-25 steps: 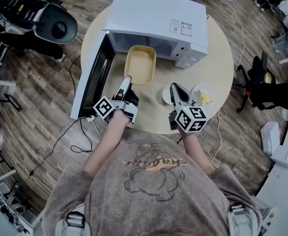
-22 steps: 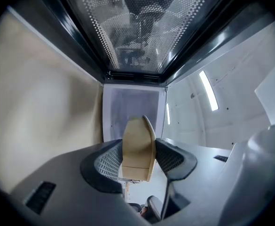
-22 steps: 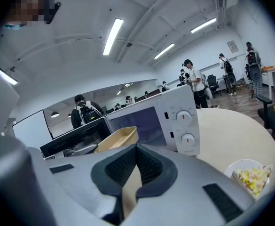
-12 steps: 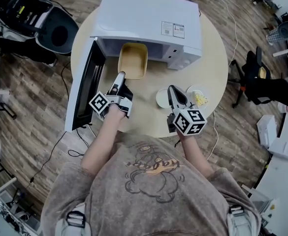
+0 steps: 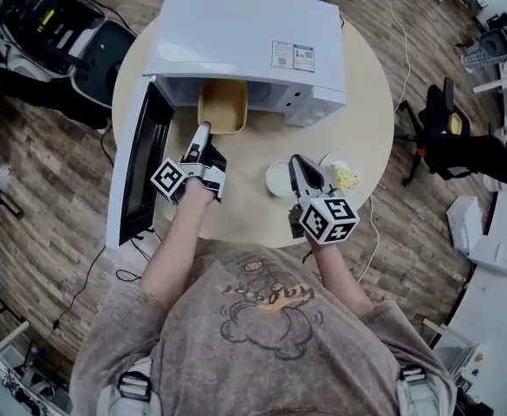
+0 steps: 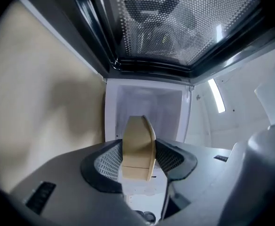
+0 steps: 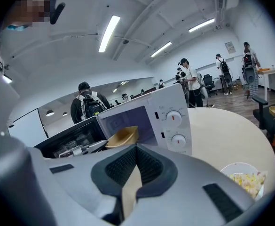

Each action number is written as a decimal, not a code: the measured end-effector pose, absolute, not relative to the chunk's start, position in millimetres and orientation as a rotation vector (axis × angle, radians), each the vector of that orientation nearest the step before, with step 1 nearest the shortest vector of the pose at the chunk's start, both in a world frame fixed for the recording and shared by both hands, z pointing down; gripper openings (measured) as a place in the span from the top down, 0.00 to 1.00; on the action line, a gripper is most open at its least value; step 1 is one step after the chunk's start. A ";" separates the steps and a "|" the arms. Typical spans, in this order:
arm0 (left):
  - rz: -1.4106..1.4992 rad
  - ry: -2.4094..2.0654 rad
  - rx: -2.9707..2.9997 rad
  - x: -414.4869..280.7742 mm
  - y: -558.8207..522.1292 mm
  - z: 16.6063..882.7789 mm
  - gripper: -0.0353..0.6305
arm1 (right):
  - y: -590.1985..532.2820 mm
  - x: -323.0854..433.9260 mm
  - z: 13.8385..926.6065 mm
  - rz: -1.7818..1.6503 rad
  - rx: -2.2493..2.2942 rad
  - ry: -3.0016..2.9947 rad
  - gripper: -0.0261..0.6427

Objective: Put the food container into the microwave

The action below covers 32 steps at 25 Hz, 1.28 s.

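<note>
The white microwave [image 5: 244, 33] stands on the round table with its door [image 5: 140, 167] swung open to the left. A tan food container [image 5: 223, 107] lies level at the opening, its far part under the microwave's top edge. My left gripper [image 5: 203, 130] is shut on the container's near rim. In the left gripper view the container [image 6: 138, 145] sits between the pads and points into the white cavity [image 6: 146, 107]. My right gripper [image 5: 298, 165] hovers over the table, shut and empty. In the right gripper view the container [image 7: 123, 136] shows at the microwave's [image 7: 146, 114] opening.
A white round lid [image 5: 279, 178] and a bowl of yellow food [image 5: 344, 176] lie on the table [image 5: 366, 102] by my right gripper. Office chairs [image 5: 452, 137] and cables stand around the table on the wood floor. Several people stand far behind.
My left gripper has carried the container forward, from in front of the opening to partly inside it. The right gripper has stayed by the lid.
</note>
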<state>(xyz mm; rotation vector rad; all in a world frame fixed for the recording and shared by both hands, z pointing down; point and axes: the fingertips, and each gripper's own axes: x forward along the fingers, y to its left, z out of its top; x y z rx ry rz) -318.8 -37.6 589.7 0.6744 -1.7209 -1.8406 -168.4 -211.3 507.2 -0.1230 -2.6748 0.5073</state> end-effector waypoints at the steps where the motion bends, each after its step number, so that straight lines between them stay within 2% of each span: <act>1: -1.839 -1.721 0.675 -321.2 -39.1 590.4 0.60 | -212.0 -168.8 507.6 0.508 -0.122 -2.673 0.97; 32: -1.838 -1.709 0.632 -371.5 -63.6 606.0 0.60 | -225.0 -193.8 526.4 0.559 -0.111 -2.627 0.97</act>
